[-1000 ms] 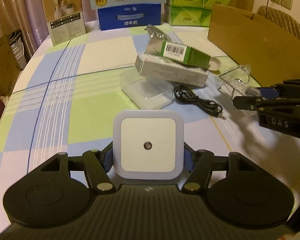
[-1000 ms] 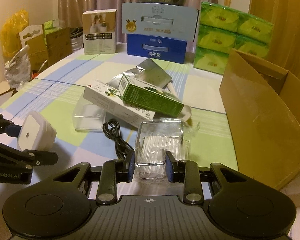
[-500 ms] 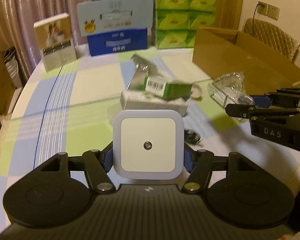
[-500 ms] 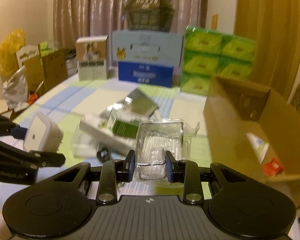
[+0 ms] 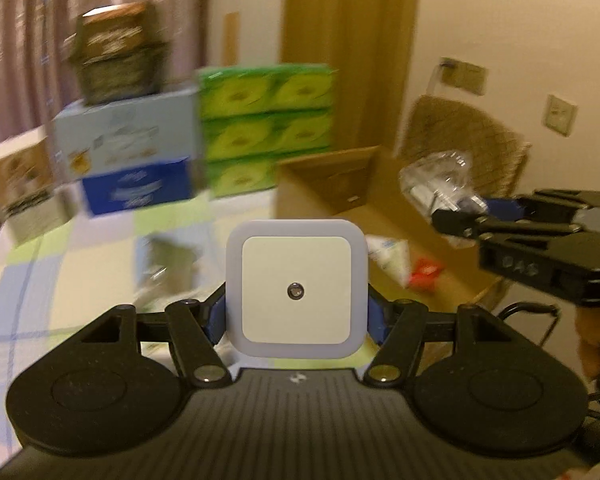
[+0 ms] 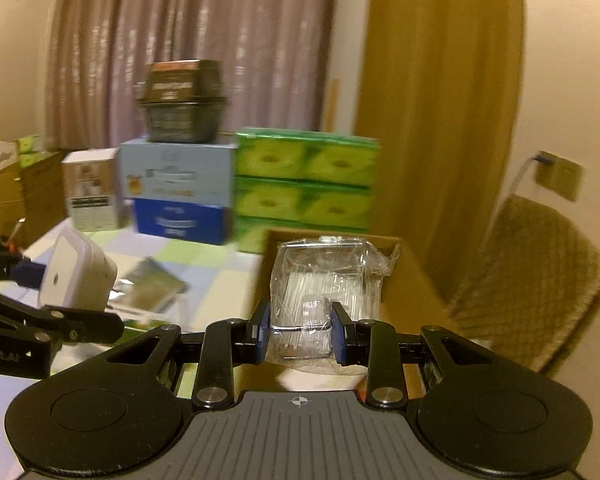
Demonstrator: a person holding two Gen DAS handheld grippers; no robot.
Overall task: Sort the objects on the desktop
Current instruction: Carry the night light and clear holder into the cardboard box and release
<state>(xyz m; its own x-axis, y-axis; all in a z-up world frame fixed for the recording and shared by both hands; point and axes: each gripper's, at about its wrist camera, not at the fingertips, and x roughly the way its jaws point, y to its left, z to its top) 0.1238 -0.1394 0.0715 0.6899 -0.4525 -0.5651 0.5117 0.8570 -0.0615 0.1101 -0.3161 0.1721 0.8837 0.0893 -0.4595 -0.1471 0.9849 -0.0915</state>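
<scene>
Night-light plug (image 5: 296, 290), white and square with a small sensor dot in the middle of its face, sits clamped between the fingers (image 5: 215, 316) of the left gripper (image 5: 296, 316), blue pads pressing on both of its sides. It is held in the air above the surface (image 5: 60, 280), a table under a checked cloth of green, blue and cream. From the right wrist view the same plug (image 6: 78, 276) shows at the left edge, off the cloth.

The right gripper (image 6: 300, 334) holds a clear plastic packet (image 6: 324, 296) – crinkled wrap around what looks like a box of thin white sticks – with its fingers (image 6: 263, 334) set narrow on the lower part of the packet. In the left wrist view this gripper (image 5: 472, 212) reaches in from the right, the packet (image 5: 440, 184) at its tip, in front of an open cardboard box (image 5: 340, 184). The box stands at the right side of the surface; inside it lie a white tube-like item (image 5: 392, 256) and a small red packet (image 5: 426, 272). In the right wrist view the clear packet covers part of the box's (image 6: 412, 292) opening.

Along the far edge of the surface stand a stack of green tissue packs (image 6: 304, 184), a blue-and-white carton (image 6: 180, 192) with a dark container (image 6: 182, 104) on top, and a smaller white box (image 6: 90, 192) to the left. A silvery foil pouch (image 6: 152, 288) lies near the middle of the cloth – blurred, like most of the background. A woven chair (image 6: 532, 280) stands beyond the cardboard box, near the wall.
</scene>
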